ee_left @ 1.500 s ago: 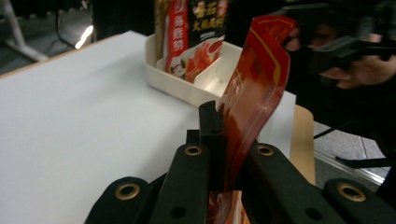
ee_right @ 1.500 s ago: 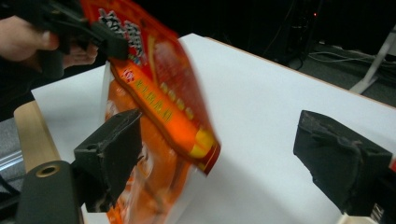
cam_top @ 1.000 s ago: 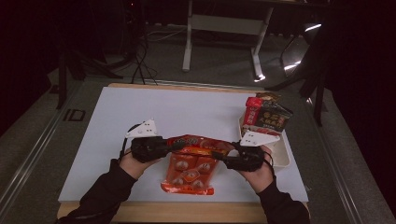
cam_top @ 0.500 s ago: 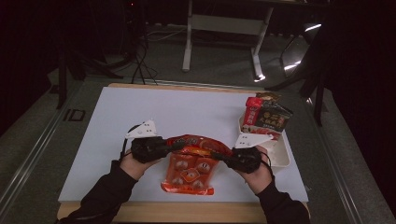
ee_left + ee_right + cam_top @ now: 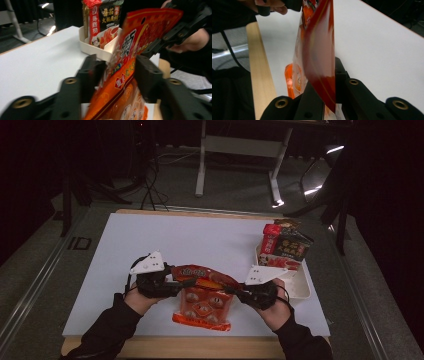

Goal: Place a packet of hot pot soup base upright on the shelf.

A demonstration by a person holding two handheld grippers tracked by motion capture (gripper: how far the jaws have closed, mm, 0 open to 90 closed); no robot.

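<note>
We keep the right gripper [image 5: 239, 293] clamped on the red bag [image 5: 203, 302] while the left gripper's [image 5: 181, 283] just-opened jaws clear it near the counter's [image 5: 200, 237] front edge.

1. The room around the white table [image 5: 150, 250] was very dark; the table top was the one brightly lit surface, lit evenly from above.
2. Beyond the table's far edge, streaks of glare lay on the floor beside the metal frame legs [image 5: 202, 165].
3. Shadows on the table were soft and short, gathered just under the hands and the orange bag [image 5: 202, 302].
4. The high view was grainy and slightly soft, with black crushed at its left and right edges.
5. In the left gripper view, the near black jaws were blurred; the tray [image 5: 100, 48] on the table behind them was fairly sharp.
6. In the right gripper view, the bag's red edge [image 5: 319, 50] was smeared by blur and the table was overexposed.
</note>
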